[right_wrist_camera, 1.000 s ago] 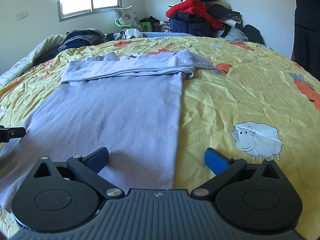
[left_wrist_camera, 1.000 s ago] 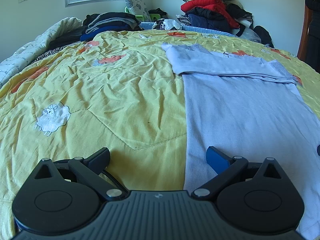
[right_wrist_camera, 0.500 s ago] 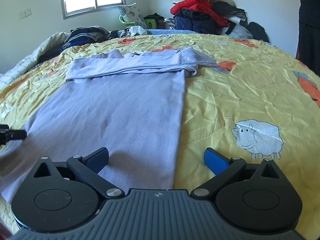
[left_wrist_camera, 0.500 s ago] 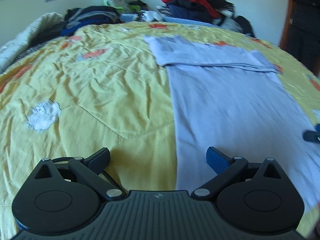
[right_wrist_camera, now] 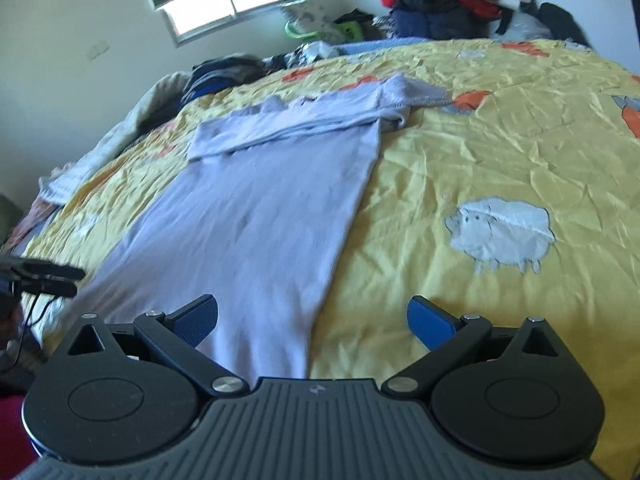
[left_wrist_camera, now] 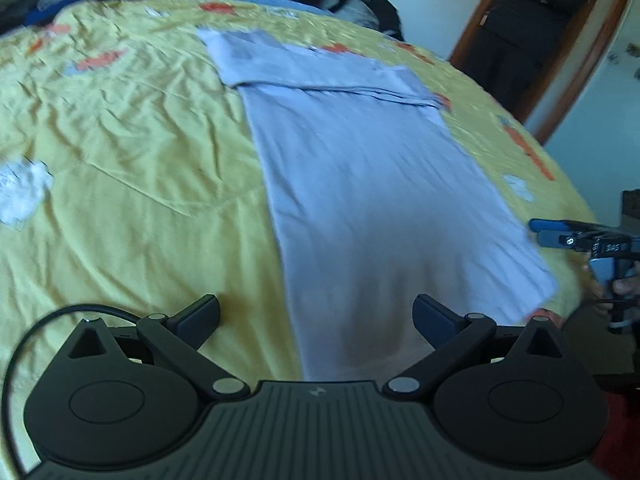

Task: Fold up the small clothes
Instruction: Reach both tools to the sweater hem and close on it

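Note:
A pale lilac shirt (left_wrist_camera: 360,168) lies flat on the yellow bedspread (left_wrist_camera: 132,128), sleeves folded across its far end. It also shows in the right wrist view (right_wrist_camera: 264,216). My left gripper (left_wrist_camera: 316,316) is open and empty, jaws wide, over the near hem's left corner. My right gripper (right_wrist_camera: 312,314) is open and empty, jaws wide, over the near hem's right corner. Each gripper shows from the side in the other's view: the right gripper (left_wrist_camera: 560,234) at the right edge, the left gripper (right_wrist_camera: 52,278) at the left edge.
Piles of clothes (right_wrist_camera: 444,4) sit at the far end of the bed, with darker folded clothes (right_wrist_camera: 224,74) at the far left. A person in dark clothes (left_wrist_camera: 532,20) stands in the doorway. A window (right_wrist_camera: 228,0) is in the far wall. Sheep patches (right_wrist_camera: 500,232) dot the bedspread.
Both grippers have pulled back toward the near hem and tilted, the left view swinging right and the right view swinging left. Both stay open. The shirt has not moved.

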Motion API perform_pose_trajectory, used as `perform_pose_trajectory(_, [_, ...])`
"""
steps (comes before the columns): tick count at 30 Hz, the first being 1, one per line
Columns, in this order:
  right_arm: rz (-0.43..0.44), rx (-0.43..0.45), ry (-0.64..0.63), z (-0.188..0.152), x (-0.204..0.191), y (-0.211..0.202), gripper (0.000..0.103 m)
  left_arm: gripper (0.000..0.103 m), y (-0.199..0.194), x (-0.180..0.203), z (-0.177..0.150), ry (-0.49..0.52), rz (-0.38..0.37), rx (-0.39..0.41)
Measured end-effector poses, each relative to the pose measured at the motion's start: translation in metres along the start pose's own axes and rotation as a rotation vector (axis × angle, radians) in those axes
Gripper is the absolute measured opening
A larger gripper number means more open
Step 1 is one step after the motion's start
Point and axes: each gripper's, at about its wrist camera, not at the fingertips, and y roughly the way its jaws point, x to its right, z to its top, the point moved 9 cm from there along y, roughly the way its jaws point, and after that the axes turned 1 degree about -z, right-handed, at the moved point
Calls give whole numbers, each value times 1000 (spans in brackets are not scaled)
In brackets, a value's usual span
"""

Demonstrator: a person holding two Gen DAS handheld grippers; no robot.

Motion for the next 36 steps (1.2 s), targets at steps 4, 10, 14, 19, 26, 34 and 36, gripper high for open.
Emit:
perform_pose_trajectory(4, [81, -36, 40, -6, 2, -12, 96, 103, 1, 7, -2, -3, -67, -35])
perform_pose_trajectory(10, [204, -58, 161, -12, 9, -25, 83, 103, 5, 17, -3, -61, -212, -55])
perform_pose_trajectory(14, [291, -87, 167, -19, -2, -27, 82, 103, 8, 19, -2, -149, -329, -56])
perform_pose_trajectory(19, [426, -105, 234, -23, -13, -23, 81, 103, 7, 16, -3, -210, -424, -45])
perform_pose_trajectory(26, [483, -113, 252, -17, -29, -11, 83, 103, 13, 30, -3, -197, -433, -49])
perform_pose_trajectory(34, [425, -161, 259, -25, -30, -2, 28, 64, 11, 38, -10, -107, -306, -49])
perform_pose_trajectory(36, [410, -172, 275, -31, -24, 0, 21, 49, 10, 32, -11, -121, -277, -51])
